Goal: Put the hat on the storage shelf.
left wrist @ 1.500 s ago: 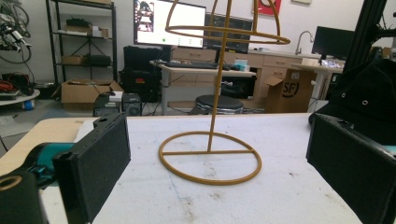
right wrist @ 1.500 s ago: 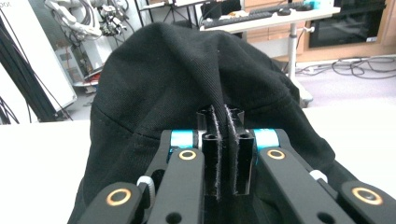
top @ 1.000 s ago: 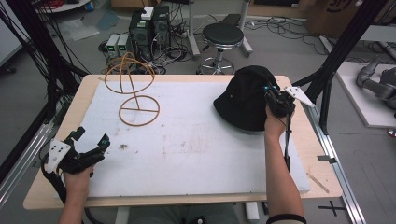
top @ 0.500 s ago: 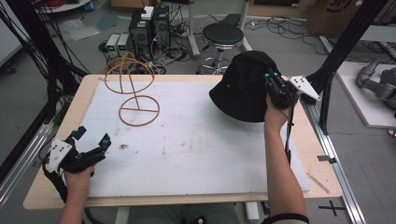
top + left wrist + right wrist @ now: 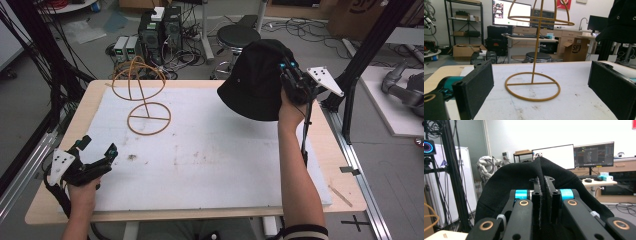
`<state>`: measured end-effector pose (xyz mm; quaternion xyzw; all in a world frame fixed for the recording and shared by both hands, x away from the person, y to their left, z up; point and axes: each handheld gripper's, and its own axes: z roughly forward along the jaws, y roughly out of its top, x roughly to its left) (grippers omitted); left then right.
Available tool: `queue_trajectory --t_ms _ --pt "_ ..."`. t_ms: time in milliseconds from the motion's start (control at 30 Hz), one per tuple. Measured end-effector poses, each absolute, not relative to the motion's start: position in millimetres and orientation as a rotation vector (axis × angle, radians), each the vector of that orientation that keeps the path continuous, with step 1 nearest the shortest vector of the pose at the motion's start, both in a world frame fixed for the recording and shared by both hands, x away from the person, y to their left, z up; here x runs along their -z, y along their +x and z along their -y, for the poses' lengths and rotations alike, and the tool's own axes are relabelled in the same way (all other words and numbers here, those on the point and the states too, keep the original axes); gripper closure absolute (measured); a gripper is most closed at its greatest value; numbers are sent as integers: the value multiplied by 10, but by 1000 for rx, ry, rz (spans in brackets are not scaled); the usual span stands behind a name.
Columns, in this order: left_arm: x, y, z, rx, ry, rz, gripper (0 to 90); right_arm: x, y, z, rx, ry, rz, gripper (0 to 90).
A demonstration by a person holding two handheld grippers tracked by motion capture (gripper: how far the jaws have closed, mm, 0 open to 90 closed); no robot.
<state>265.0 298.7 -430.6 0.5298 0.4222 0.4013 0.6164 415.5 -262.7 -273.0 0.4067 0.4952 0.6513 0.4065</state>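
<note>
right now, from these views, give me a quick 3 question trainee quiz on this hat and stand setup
1. True or false: the right gripper is shut on the black hat.
2. Where does the wire hat stand sit? A) on the far left part of the white mat, B) under the hat, C) between the jaws of the left gripper.
3. Fill in: the left gripper's jaws are ____.

Key
1. True: in the right gripper view the pads pinch a fold of the hat's fabric, and the hat hangs clear of the table.
2. A: it stands upright and bare, apart from both grippers.
3. Open, with nothing between them.
</note>
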Motion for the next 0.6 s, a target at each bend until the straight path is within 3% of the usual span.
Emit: queue_trajectory --t_ms 600 --pt "4318 2631 -2971 -914 1223 -961 66 2272 4200 2069 -1740 922 -1226 865"
